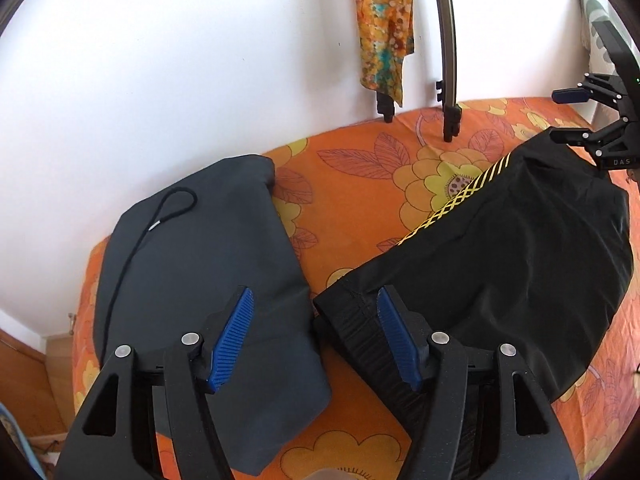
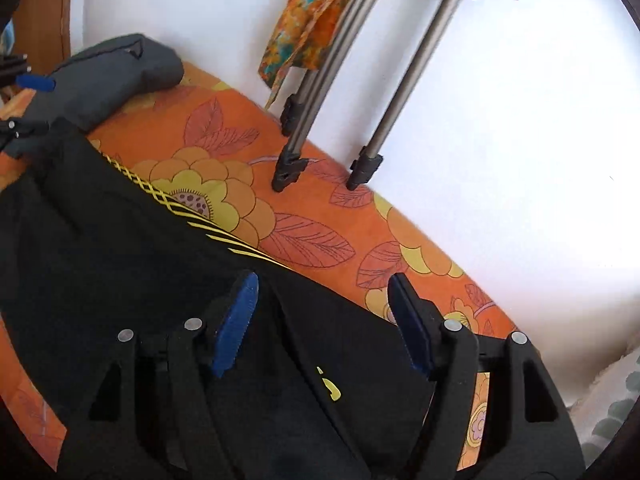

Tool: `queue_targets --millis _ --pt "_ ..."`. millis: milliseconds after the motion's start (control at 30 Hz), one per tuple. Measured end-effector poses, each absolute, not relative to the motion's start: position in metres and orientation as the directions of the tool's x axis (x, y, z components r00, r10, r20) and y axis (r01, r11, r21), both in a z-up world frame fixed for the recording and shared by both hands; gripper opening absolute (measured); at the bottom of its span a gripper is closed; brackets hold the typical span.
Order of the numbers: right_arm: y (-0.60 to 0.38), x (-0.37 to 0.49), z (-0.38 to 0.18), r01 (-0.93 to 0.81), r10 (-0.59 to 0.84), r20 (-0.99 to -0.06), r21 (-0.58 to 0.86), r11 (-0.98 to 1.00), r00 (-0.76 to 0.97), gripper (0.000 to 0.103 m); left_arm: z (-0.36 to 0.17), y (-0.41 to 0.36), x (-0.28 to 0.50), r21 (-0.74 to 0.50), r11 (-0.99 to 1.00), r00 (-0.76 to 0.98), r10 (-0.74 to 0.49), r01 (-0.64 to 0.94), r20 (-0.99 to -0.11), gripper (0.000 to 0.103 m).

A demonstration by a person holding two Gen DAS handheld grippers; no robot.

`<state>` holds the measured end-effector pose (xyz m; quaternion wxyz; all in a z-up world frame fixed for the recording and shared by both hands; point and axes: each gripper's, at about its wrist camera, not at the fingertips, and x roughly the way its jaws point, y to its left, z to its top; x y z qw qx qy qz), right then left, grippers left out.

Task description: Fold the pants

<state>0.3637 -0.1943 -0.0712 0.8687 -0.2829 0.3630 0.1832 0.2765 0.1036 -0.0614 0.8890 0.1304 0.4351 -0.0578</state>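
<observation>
Left gripper [image 1: 316,336] is wide open and holds nothing. Its blue ribbed pads [image 1: 232,344] hang above the bed [image 1: 352,200]. One pad is over the grey bundle [image 1: 200,264] and the other is over the ribbed waistband of the pants [image 1: 500,264]. A thin strip of bed shows between the bundle and the pants.

Right gripper [image 2: 324,320] is wide open too and has no hold on anything. It hangs over the other end of the pants [image 2: 120,264], near the edge with the yellow lines [image 2: 176,204]. In the left view this gripper [image 1: 568,116] sits at the far end of the pants, by the bed's far right corner.

The pants are black and smooth, with soft wrinkles. They lie flat on the bed in a long slant. A row of yellow crossed lines [image 1: 460,196] runs down one side edge. A small yellow mark [image 2: 330,386] shows near the right gripper.

The grey bundle looks thick and soft, folded with rounded corners. A thin black cord [image 1: 132,256] curls in a loop on top of it.

The bed sheet is orange with big yellow flowers and brown leaves. Beyond the pants there is open sheet up to the white wall [image 1: 160,80]. Grey metal tripod legs [image 2: 304,132] with black feet stand on the bed at the wall. A bright patterned cloth [image 1: 384,32] hangs by them.
</observation>
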Motion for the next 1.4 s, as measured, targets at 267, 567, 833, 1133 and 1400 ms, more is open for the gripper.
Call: queue_targets --millis 267,567,833,1133,1400 --pt "-0.330 0.318 -0.042 -0.268 0.146 -0.721 -0.056 0.962 0.677 0.070 -0.039 0.074 0.219 0.184 0.945 0.658 -0.040 0.269 -0.752 0.064" --pt "-0.415 0.330 -0.104 -0.112 0.238 -0.802 0.211 0.971 0.548 0.046 -0.079 0.009 0.187 0.121 0.899 0.544 -0.144 0.422 -0.827 0.064" --pt "-0.402 0.358 -0.142 -0.117 0.307 -0.849 0.285 0.951 0.431 0.045 -0.110 0.004 0.186 0.086 0.912 0.479 -0.129 0.401 -0.868 0.064" --pt "-0.365 0.364 -0.120 -0.213 0.175 -0.832 0.070 0.975 0.527 0.004 -0.124 0.004 0.187 0.068 0.920 0.481 -0.138 0.386 -0.866 0.065" --pt "-0.396 0.396 -0.105 -0.085 0.071 -0.816 0.027 0.996 0.573 0.003 -0.125 0.007 0.187 0.052 0.921 0.487 -0.155 0.385 -0.860 0.066"
